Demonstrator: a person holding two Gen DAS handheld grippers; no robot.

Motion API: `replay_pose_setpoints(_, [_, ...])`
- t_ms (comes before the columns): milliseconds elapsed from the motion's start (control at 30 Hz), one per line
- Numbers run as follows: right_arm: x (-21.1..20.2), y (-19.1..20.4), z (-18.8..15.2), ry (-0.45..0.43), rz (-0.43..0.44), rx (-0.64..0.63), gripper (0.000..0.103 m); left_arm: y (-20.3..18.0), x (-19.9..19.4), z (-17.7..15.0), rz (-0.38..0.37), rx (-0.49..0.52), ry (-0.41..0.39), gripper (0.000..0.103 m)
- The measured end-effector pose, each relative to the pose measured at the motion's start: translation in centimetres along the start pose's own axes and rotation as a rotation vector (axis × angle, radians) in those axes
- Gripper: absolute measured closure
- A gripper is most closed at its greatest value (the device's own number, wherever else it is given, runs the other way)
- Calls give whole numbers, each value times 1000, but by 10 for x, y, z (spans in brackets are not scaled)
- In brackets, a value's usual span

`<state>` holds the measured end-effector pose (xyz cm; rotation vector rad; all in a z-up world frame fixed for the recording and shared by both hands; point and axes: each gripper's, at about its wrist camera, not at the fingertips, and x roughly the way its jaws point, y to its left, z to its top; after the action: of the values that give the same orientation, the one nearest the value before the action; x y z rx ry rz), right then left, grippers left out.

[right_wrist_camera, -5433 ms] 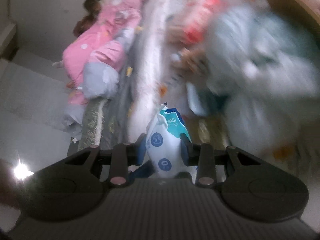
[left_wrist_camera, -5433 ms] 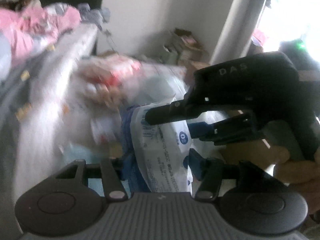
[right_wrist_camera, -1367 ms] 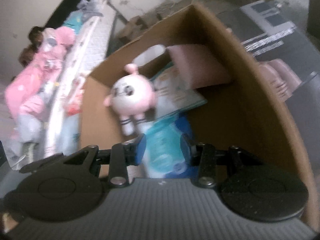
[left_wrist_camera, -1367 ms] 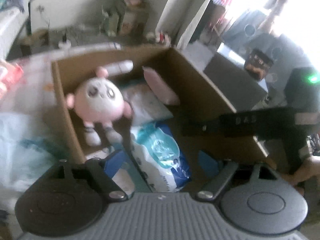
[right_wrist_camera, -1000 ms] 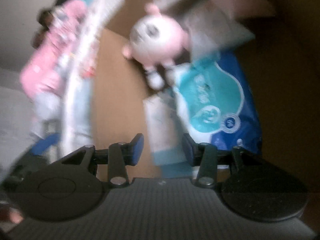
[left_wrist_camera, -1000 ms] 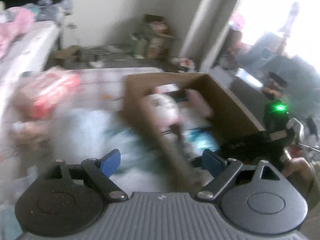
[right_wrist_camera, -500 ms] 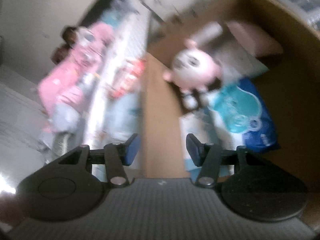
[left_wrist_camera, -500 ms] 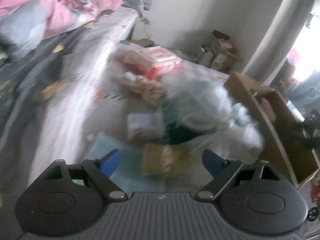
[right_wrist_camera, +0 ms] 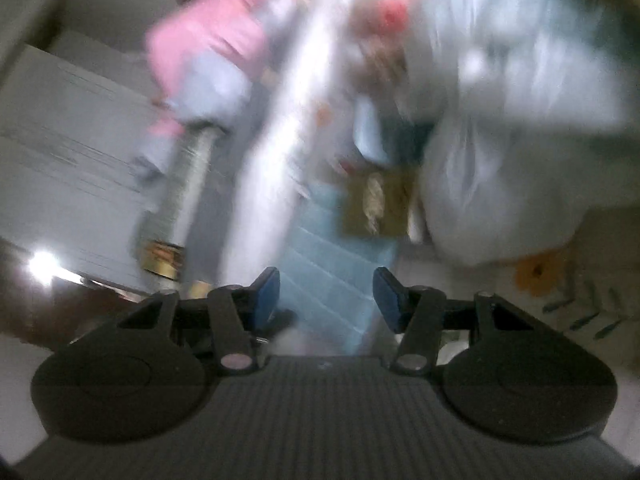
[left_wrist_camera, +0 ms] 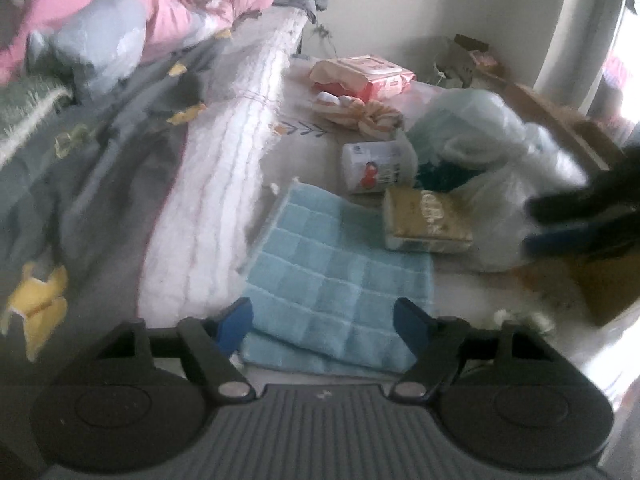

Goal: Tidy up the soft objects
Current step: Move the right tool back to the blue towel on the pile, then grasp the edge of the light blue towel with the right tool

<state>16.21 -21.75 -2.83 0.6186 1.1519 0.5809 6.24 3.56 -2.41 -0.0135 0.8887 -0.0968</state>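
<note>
Pale-blue terry cloth, a folded checked towel, fills the lower centre of the left wrist view, lying flat on the floor against the white quilted edge of a bed, in easy reach and probably the next soft thing to go into the cardboard box, whose corner shows at right. The left gripper tilts steeply down over the towel's near edge, its blue pads framing the cloth without pressing on it; the jaws stand apart, have just been narrowing, and pinch nothing. Just past the towel's upper right corner rests a gold tissue pack, with a white pack printed in red behind it, a pink wipes pack and a cream plush farther up the frame, and a bulging translucent plastic bag at right; they seem to be heaped where they await sorting. The right gripper, seen in its own badly blurred view, also points downward, the towel and tissue pack smeared beyond it in mid frame; its jaws are moderately parted, have just drawn in a little, and hold nothing. It also enters the left view as a dark shape at the right edge. A pink and grey duvet lies rumpled at upper left.
</note>
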Motion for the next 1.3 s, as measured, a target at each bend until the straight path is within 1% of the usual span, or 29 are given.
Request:
replay_pose_setpoints(67, [24,-1,-4,8,-69,3,57,1,3,-2,35,29,-11,40])
replay_pose_setpoints(100, [35,-1,-6,12,-110,4,60,1,5,-2,49,41,-13,43])
replay_pose_setpoints(133, [43,-1,-10,17,-128,7,61,1,6,-2,57,52,-13,46])
replay_pose_setpoints(167, [49,0,-12,21,-140,9,62,1,6,-4,59,62,-17,48])
replay_pose_setpoints(233, [61,3,-16,26,-168,-2,64,2,7,-7,52,90,-24,49])
replay_pose_setpoints(267, [64,5,-17,29,-176,-9,68,1,8,-8,47,99,-23,51])
replay_pose_setpoints(300, [68,7,-17,26,-175,-13,69,2,10,-10,43,102,-18,54])
replay_pose_setpoints(367, [73,14,-17,26,-184,-32,72,4,16,-12,36,93,1,62])
replay_pose_setpoints(433, [83,20,-20,26,-201,-56,76,8,21,-14,25,71,16,64])
replay_pose_setpoints(500, [86,27,-22,19,-229,-85,81,9,22,-17,19,66,16,64])
replay_pose_setpoints(567, [88,29,-24,17,-246,-96,92,8,22,-20,18,74,13,64])
replay_pose_setpoints(633, [89,24,-25,20,-223,-58,94,8,18,-21,6,82,10,64])
replay_pose_setpoints(700, [88,15,-25,34,-178,8,96,9,9,-22,-38,85,-6,60])
replay_pose_setpoints(733, [89,10,-26,44,-151,44,96,9,4,-23,-67,95,-11,51])
replay_pose_setpoints(767, [89,6,-27,50,-131,71,97,7,-1,-24,-93,111,-15,39])
replay_pose_setpoints(833, [88,0,-29,59,-96,114,97,1,-9,-28,-144,148,-29,31])
replay_pose_setpoints(900, [92,-1,-31,68,-70,142,97,-7,-10,-30,-182,177,-24,28])
replay_pose_setpoints(933, [93,-2,-32,73,-58,152,97,-12,-7,-30,-184,190,-16,28])
replay_pose_setpoints(1000, [93,-1,-35,83,-37,168,97,-24,0,-32,-160,232,-7,28])
replay_pose_setpoints(1100, [90,2,-39,91,-20,170,97,-38,13,-37,-130,292,7,32])
replay_pose_setpoints(1133, [90,4,-38,90,-20,167,97,-41,18,-37,-120,305,18,36])
replay_pose_setpoints(1167, [89,5,-38,90,-20,164,96,-43,22,-38,-103,313,26,42])
replay_pose_setpoints(1233, [88,6,-34,91,-22,161,94,-44,23,-40,-76,321,15,48])
replay_pose_setpoints(1300, [85,5,-30,79,-38,162,93,-41,24,-38,-69,314,16,56])
